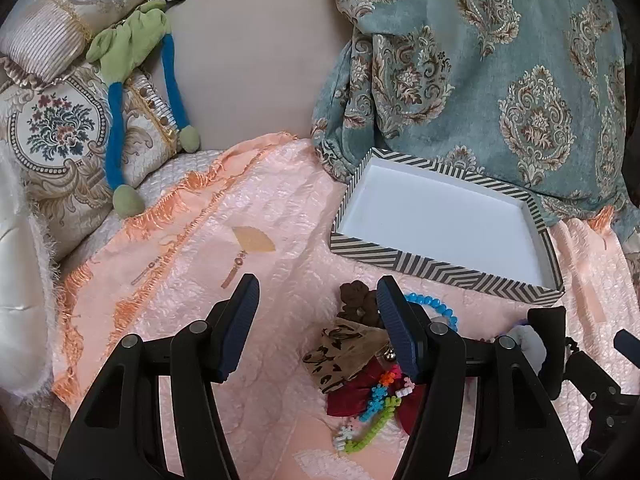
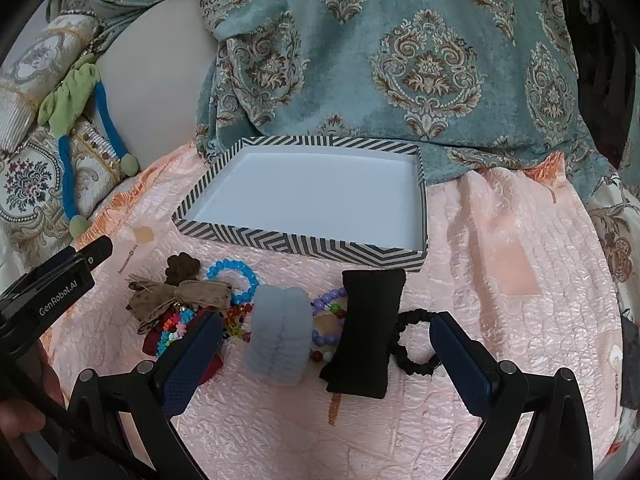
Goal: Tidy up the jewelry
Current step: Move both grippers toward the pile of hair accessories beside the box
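Now both claws hang wide open over the jewelry.
Right claw (image 2: 326,350) brackets a blue scrunchie (image 2: 280,334) and black cushion (image 2: 366,328), gripping neither; left claw (image 1: 316,326) empty above the bows (image 1: 352,354); beyond, the striped box (image 2: 304,244) sits on the pink bedspread (image 2: 500,280).

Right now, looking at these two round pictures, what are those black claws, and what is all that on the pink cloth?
Those claws are two-finger grippers that a person holds, one in each hand. Each carries a wide-angle camera looking along its fingers: one picture comes from the left gripper, the other from the right gripper. Both stand open and hold nothing.

On the pink quilted bedspread sits an empty white tray with a zigzag-striped rim. In front of it lies loose jewelry: a blue beaded bracelet, a pale blue fluffy cuff, a black velvet cushion, a black scrunchie and a brown patterned bow.
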### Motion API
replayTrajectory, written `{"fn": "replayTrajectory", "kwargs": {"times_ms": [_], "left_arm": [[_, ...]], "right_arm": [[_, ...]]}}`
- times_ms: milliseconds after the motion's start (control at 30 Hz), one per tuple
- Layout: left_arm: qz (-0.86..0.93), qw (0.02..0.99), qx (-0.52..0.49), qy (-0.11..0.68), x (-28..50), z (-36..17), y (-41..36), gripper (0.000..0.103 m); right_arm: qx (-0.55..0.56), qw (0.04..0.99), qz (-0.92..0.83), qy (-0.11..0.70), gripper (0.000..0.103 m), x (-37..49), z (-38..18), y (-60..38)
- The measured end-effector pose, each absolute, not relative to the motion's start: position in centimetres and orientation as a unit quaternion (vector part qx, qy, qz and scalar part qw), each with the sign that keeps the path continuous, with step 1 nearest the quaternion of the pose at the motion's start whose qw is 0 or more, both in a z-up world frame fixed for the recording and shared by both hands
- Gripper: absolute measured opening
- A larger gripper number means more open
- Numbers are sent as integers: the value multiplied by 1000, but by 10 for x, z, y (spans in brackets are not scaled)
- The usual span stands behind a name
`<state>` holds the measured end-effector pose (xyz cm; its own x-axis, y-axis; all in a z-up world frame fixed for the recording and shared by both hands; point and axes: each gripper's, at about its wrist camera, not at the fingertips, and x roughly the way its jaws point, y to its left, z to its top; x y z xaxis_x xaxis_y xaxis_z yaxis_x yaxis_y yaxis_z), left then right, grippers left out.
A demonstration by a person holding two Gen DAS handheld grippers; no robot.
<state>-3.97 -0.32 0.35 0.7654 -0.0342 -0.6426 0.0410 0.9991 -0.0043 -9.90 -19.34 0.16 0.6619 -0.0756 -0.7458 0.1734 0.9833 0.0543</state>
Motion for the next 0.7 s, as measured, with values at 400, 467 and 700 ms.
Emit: {"fn": "replayTrajectory", "kwargs": {"times_ms": [400,467,700], "left_arm": [[-16,940,8,340,-40,4,-4,61],[-18,939,8,342,-40,3,-4,61],[-33,930,0,365,-35,-2,-7,61]], "right_arm": [[42,913,-72,400,103,-99,5,-189],[39,912,-74,401,103,-98,5,-189],[34,908,-74,412,103,-96,2,-193]]}}
